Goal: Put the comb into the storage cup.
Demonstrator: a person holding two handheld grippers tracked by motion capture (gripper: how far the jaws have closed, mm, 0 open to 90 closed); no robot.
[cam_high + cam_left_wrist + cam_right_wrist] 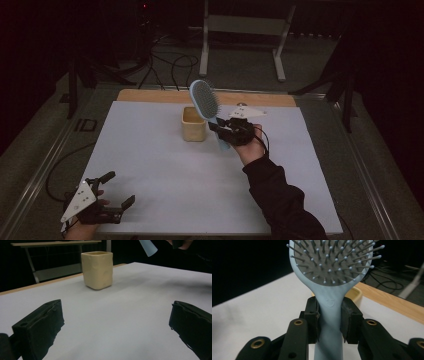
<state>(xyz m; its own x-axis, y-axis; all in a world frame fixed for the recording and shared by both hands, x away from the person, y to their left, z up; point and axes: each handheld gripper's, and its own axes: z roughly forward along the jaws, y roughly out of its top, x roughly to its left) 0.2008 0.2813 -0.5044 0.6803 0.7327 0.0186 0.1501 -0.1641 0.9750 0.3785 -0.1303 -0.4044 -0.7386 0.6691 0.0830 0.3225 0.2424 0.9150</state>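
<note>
The hairbrush (205, 99) is pale blue, its pad (332, 262) a grey fine-meshed cushion studded with pins tipped in light blue; the square cup (193, 124) is cream yellow, plain and unpatterned. The table (165, 170) is covered in flat white with a light wooden strip (150, 96) along its far edge; both grippers (231, 131) (114, 189) are matt black, each topped with a pale grey plate, and the sleeve (280, 200) is black.
</note>
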